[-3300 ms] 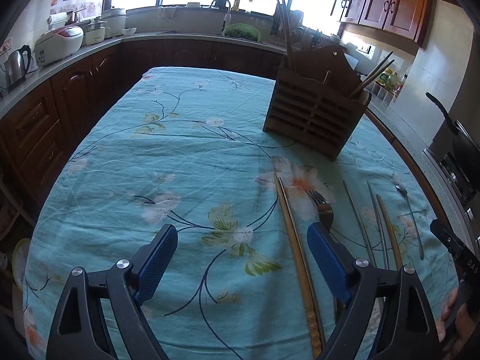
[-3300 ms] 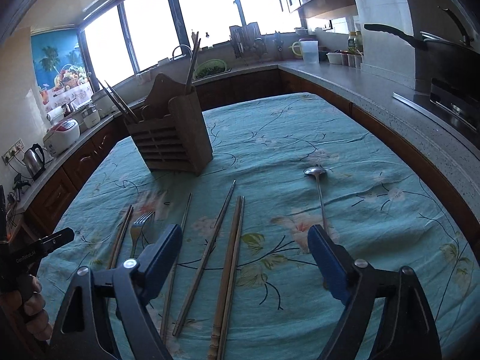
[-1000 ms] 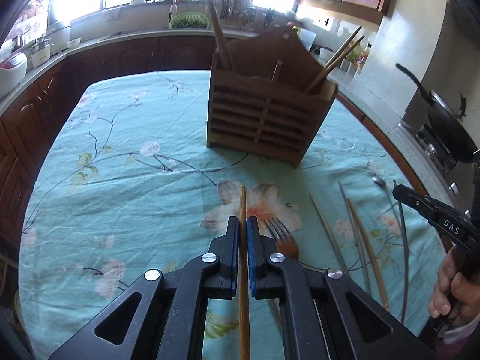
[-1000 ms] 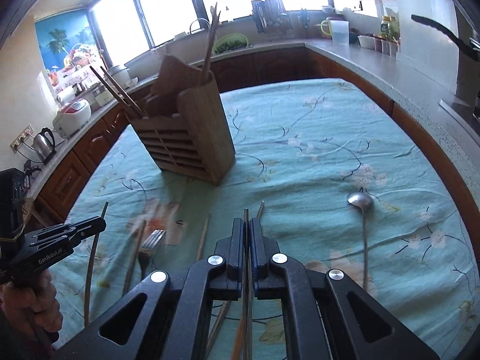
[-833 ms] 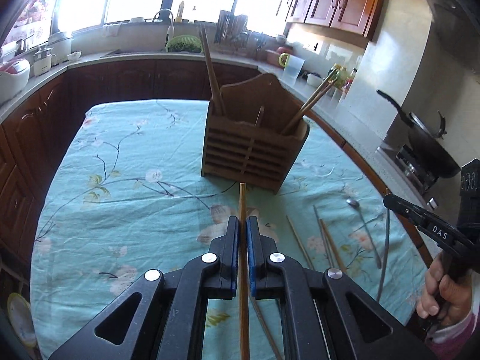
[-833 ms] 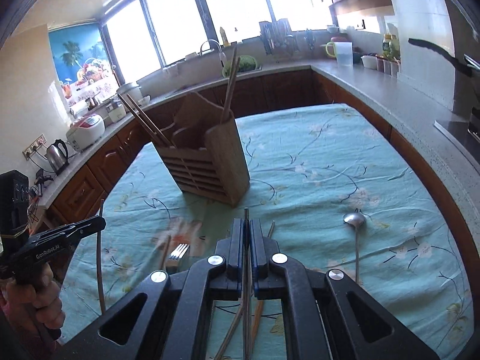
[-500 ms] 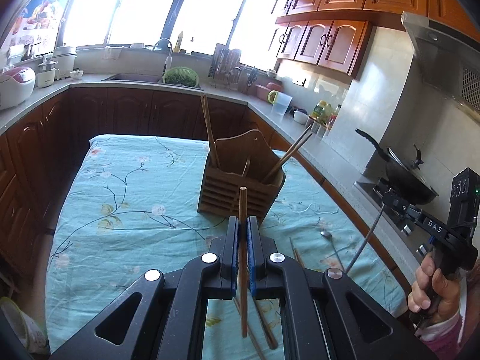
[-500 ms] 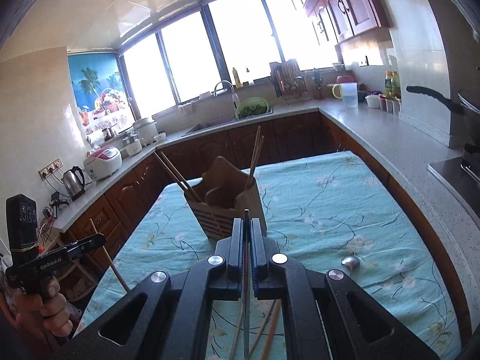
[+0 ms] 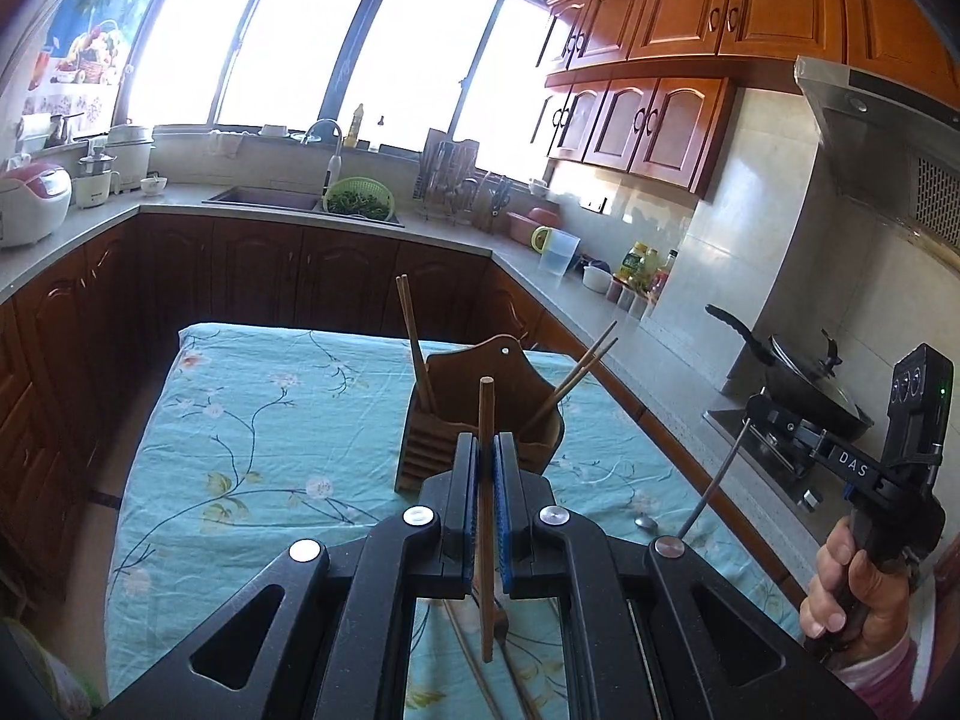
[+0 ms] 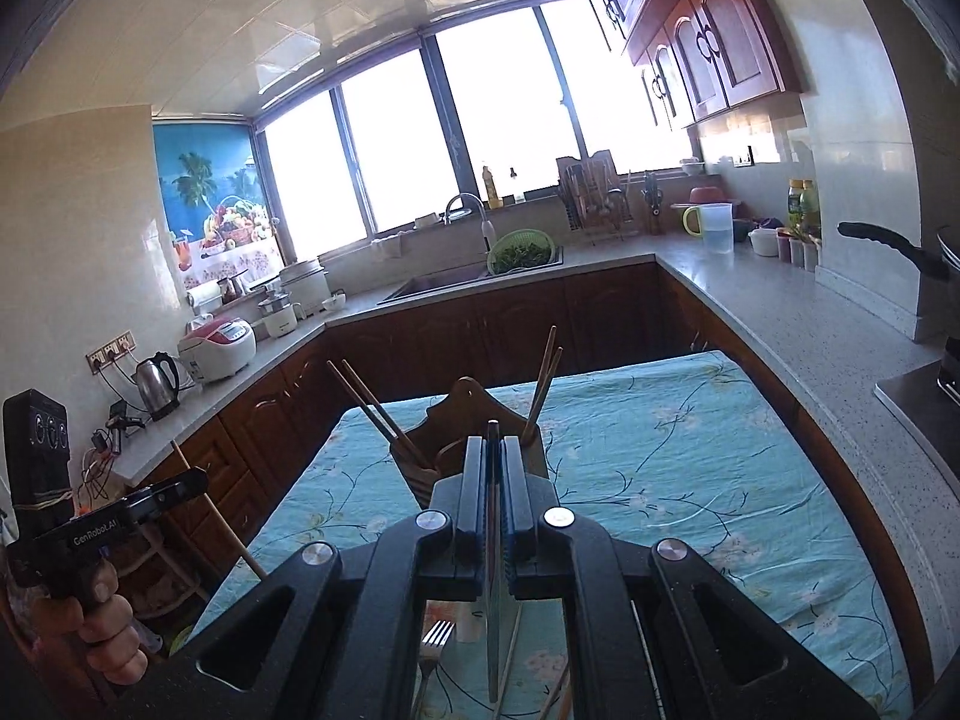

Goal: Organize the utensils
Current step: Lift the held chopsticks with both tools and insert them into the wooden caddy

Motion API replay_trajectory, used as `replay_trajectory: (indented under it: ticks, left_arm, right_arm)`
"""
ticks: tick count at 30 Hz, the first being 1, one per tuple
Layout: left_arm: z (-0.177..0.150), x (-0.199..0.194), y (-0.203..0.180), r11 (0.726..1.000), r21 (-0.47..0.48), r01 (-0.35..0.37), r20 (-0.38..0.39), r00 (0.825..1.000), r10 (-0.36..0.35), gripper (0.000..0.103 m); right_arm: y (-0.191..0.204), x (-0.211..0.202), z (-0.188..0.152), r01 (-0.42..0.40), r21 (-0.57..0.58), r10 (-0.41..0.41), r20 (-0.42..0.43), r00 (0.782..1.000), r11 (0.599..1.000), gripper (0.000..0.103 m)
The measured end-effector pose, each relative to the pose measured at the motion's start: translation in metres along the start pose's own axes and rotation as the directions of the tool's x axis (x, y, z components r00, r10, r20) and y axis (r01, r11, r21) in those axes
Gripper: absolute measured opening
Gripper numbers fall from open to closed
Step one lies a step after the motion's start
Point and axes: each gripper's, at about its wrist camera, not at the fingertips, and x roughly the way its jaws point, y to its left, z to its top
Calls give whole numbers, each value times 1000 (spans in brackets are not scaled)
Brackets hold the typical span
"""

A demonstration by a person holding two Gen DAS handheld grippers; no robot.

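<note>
My left gripper [image 9: 486,443] is shut on a brown wooden chopstick [image 9: 485,414], which it holds nearly upright in the air above the table. Just beyond its tip stands the wooden utensil holder [image 9: 459,387], with chopsticks leaning out of both ends. My right gripper [image 10: 493,445] is shut on a thin grey metal chopstick [image 10: 493,600], also lifted, with the holder [image 10: 465,405] right behind it. In the left wrist view that metal chopstick [image 9: 714,480] slants down from the right gripper [image 9: 757,407].
A teal flowered cloth [image 9: 240,420] covers the table. A fork [image 10: 433,642] and more chopsticks [image 9: 468,666] lie on it below the grippers, and a spoon [image 9: 645,521] lies to the right. Wooden cabinets and counters ring the table, and a pan [image 9: 810,378] sits on the stove at the right.
Both grippers have risen from the table, each lifting its chopstick clear of the cloth. The holder now looks smaller and lower. Jaws stayed shut.
</note>
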Motion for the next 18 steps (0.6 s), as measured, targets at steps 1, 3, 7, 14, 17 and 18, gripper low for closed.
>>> replay_trajectory:
  ticks: [1, 3, 7, 14, 17, 18]
  left_arm:
    - [2, 2, 0, 1000, 1, -3, 3, 1000, 3, 3]
    - [8, 6, 1, 1000, 1, -4, 16, 1000, 4, 3]
    - [24, 15, 2, 1000, 3, -16, 56, 998, 16, 3]
    - [71, 40, 0, 999, 5, -50, 153, 987, 49, 3]
    - [91, 55, -2, 998, 15, -65, 191, 980, 61, 3]
    - [97, 62, -3, 997, 15, -72, 201, 977, 68, 3]
  right_arm:
    - [0, 1, 2, -1, 0, 1, 3, 1000, 1000, 4]
    - [0, 5, 7, 0, 2, 0, 16, 1000, 1000, 4]
    - [1, 12, 23, -9, 10, 9, 56, 998, 1000, 4]
    - [3, 39, 68, 7, 19, -10, 161, 987, 1000, 4]
    - [-1, 52, 86, 1, 44, -9, 195, 981, 999, 4]
    - [-2, 57, 91, 2, 50, -12, 199, 980, 999, 4]
